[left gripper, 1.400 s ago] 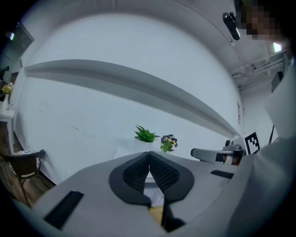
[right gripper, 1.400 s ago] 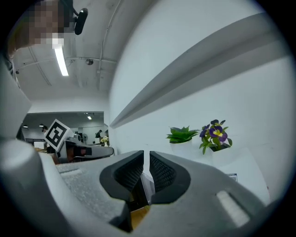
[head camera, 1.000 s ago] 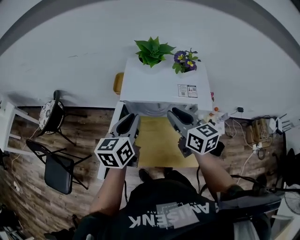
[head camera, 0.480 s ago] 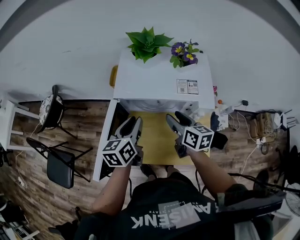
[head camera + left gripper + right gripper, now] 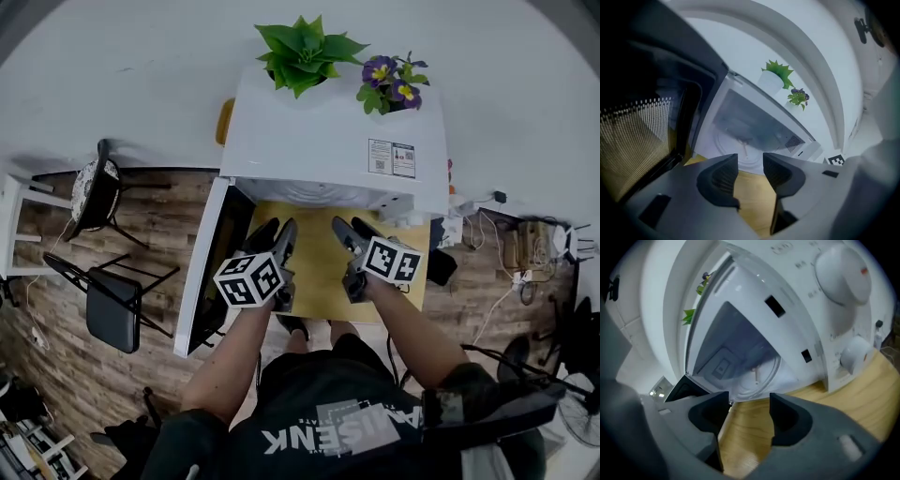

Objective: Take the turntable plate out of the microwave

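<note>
Gaping door [image 5: 208,274] left — plants [image 5: 302,52] atop microwave [image 5: 328,145].

Left gripper [image 5: 750,161]: jaws were opening, nothing between them. It was positioned in front of the microwave [image 5: 799,143], above the wooden table [image 5: 751,190]. The microwave door [image 5: 637,136] stood open to the microwave's left. The turntable plate [image 5: 735,147] lay inside the microwave's cavity. A green plant [image 5: 777,71] and a flowering plant [image 5: 798,97] stood on top of the microwave.

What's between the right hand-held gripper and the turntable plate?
Bare wooden tabletop, shown in the right gripper view; the right hand-held gripper is opening its jaws, empty.
</note>
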`<state>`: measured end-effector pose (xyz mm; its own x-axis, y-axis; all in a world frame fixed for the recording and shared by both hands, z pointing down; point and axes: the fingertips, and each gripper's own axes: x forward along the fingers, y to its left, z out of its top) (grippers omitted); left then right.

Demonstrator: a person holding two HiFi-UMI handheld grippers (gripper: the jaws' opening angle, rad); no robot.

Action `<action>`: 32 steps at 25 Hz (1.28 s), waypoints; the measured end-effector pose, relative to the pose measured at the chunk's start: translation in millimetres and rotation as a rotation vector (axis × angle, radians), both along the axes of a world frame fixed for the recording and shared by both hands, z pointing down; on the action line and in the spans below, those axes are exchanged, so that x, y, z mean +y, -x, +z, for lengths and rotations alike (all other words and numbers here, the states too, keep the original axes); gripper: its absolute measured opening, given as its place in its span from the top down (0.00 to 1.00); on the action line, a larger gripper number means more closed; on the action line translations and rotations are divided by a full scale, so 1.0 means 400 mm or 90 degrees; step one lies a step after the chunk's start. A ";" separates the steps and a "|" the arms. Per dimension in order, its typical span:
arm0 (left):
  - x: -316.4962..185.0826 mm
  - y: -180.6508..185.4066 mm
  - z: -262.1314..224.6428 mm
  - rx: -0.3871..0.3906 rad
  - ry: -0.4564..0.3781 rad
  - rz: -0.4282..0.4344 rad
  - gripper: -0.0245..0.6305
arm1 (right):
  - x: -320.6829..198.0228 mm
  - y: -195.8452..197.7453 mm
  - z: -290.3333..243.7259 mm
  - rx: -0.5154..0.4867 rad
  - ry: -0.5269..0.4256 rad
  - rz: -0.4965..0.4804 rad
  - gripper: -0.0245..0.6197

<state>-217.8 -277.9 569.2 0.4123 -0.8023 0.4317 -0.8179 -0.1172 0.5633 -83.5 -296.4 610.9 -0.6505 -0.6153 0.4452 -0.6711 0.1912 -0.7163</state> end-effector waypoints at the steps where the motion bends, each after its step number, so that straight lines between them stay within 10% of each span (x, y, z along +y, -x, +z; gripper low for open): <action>1: -0.005 0.000 0.015 0.011 0.007 -0.002 0.70 | -0.002 0.000 0.018 -0.014 0.019 0.012 0.56; 13: -0.089 -0.016 0.196 0.181 0.105 -0.069 0.55 | -0.071 0.036 0.123 -0.092 0.092 0.090 0.48; 32: -0.187 -0.015 0.292 0.184 0.168 -0.132 0.60 | -0.166 0.063 0.198 -0.157 0.196 0.223 0.47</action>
<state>-211.8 -352.7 686.1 0.3879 -0.7583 0.5239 -0.6130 0.2122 0.7610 -108.7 -362.9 690.1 -0.5371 -0.6798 0.4995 -0.4614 -0.2590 -0.8486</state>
